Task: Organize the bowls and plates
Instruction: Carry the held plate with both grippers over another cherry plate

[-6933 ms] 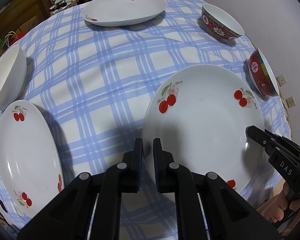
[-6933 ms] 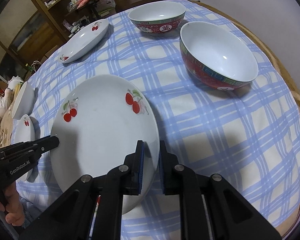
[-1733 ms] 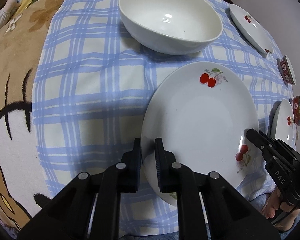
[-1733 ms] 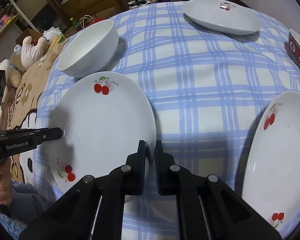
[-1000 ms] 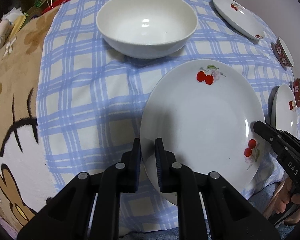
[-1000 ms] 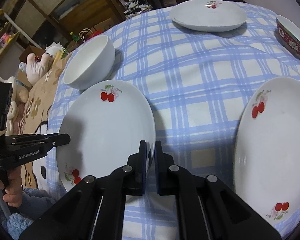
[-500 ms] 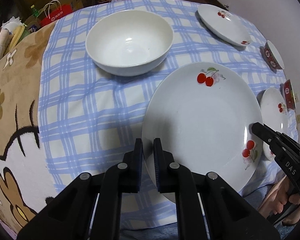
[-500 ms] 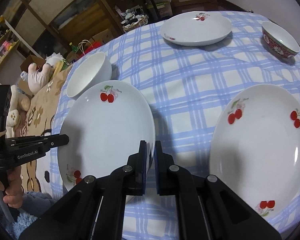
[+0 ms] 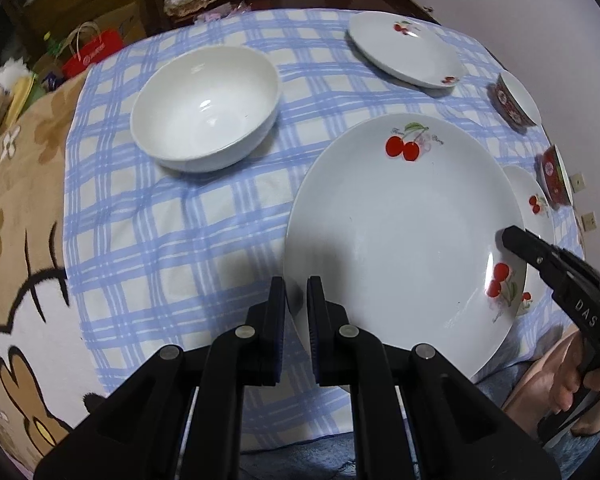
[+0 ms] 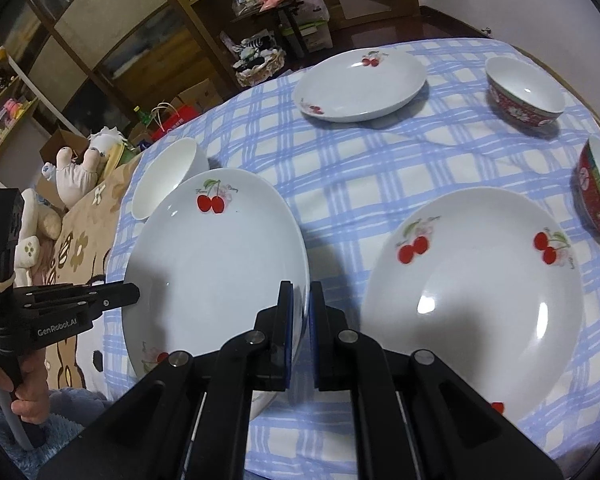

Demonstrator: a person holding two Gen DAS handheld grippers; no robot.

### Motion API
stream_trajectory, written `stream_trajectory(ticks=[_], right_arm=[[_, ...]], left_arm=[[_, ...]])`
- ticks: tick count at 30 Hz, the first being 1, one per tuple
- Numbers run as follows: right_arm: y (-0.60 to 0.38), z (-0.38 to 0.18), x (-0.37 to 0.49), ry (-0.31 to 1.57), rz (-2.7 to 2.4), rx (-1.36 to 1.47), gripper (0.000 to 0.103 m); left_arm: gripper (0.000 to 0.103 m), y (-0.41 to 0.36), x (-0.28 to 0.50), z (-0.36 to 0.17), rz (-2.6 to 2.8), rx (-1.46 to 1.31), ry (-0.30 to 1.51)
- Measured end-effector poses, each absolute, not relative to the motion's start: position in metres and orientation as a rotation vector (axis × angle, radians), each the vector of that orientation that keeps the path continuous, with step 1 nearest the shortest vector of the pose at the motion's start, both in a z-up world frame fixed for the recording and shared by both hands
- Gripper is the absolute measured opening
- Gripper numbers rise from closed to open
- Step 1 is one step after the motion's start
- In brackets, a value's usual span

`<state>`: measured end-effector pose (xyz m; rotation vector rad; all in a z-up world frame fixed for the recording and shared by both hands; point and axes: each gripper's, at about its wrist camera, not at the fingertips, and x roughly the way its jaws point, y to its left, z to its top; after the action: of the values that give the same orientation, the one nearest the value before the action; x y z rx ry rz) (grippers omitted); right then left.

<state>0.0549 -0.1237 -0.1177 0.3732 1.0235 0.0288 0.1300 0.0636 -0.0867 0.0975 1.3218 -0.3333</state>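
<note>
Left gripper (image 9: 296,300), right gripper (image 10: 300,304) clamp cherry plate (image 9: 404,232) rims.

The cherry plate (image 9: 400,232), pinched by both grippers, rose off the checked tablecloth (image 9: 172,232) and drew away from the white bowl (image 9: 206,108).

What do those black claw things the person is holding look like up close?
Both are matte black plastic tools with two flat fingers and silver rivets at the joints. The left gripper has dark pads and white "GenRobot.AI" lettering on its side. The right gripper has blue pads and reads "DAS". Each has a handle gripped by a bare hand.
</note>
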Motion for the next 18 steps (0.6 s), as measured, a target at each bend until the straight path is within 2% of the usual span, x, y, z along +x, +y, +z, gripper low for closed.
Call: stream_trajectory(ticks=[18], right_arm=[[-0.176, -0.089, 0.020, 0.940, -0.012, 0.429, 0.008]], left_arm=[[0.010, 0.014, 0.117, -0.061, -0.395, 0.066, 1.286]])
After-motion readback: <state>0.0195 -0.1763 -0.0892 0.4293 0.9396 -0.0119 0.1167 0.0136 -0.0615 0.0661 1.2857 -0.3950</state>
